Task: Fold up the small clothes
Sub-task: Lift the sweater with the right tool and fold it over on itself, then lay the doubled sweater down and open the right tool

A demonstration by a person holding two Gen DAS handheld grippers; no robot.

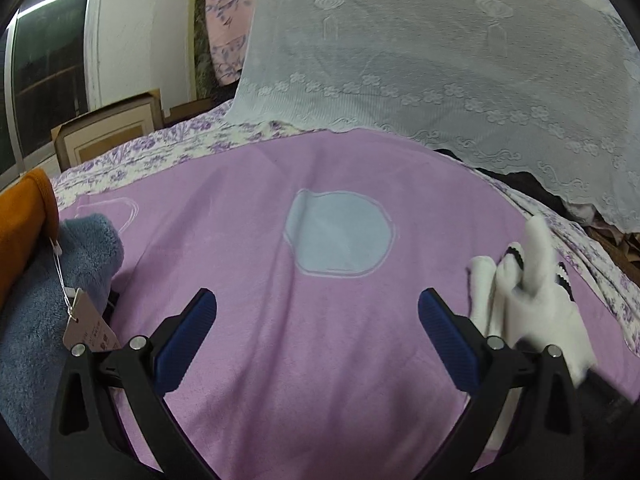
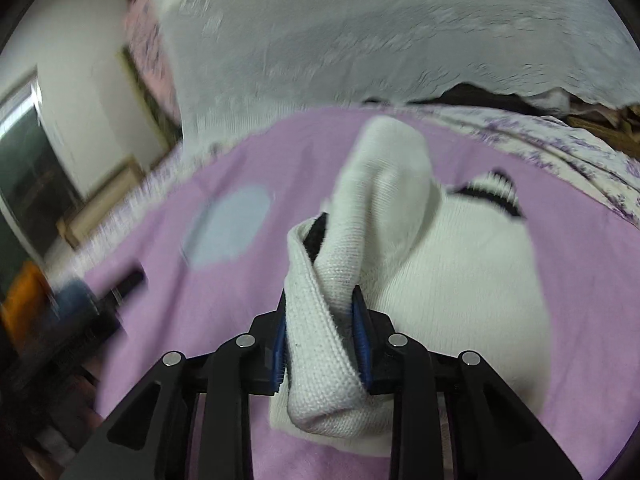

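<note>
Right wrist view had the right gripper (image 2: pixel 320 316) clamped on a bunched white sock (image 2: pixel 344 264), its blue pads (image 2: pixel 360 340) pressing both sides of the knit; the sock's long axis ran away from the jaws, rising to a rounded end and draping to the right onto more white knit with a black-striped cuff (image 2: pixel 492 192), all lying on the purple cloth (image 2: pixel 200 300); whether that was one sock or a pair could not be told; the frame was smeared, so the dark thing at the left edge stayed unclear. In the left wrist view the left gripper (image 1: pixel 316 312) stood wide apart and empty over the purple cloth (image 1: pixel 280 360); the sock (image 1: pixel 536 288) lay to its right, just beside the right-hand finger (image 1: pixel 444 336), partly hidden behind it, so the right hand was the nearer by far; a fold would likely call for the left jaws to cross rightward to the free end. A blue towel (image 1: pixel 48 300) with a tag (image 1: pixel 88 324) sat at the left, cut off; lace (image 1: pixel 440 48) hung behind.
</note>
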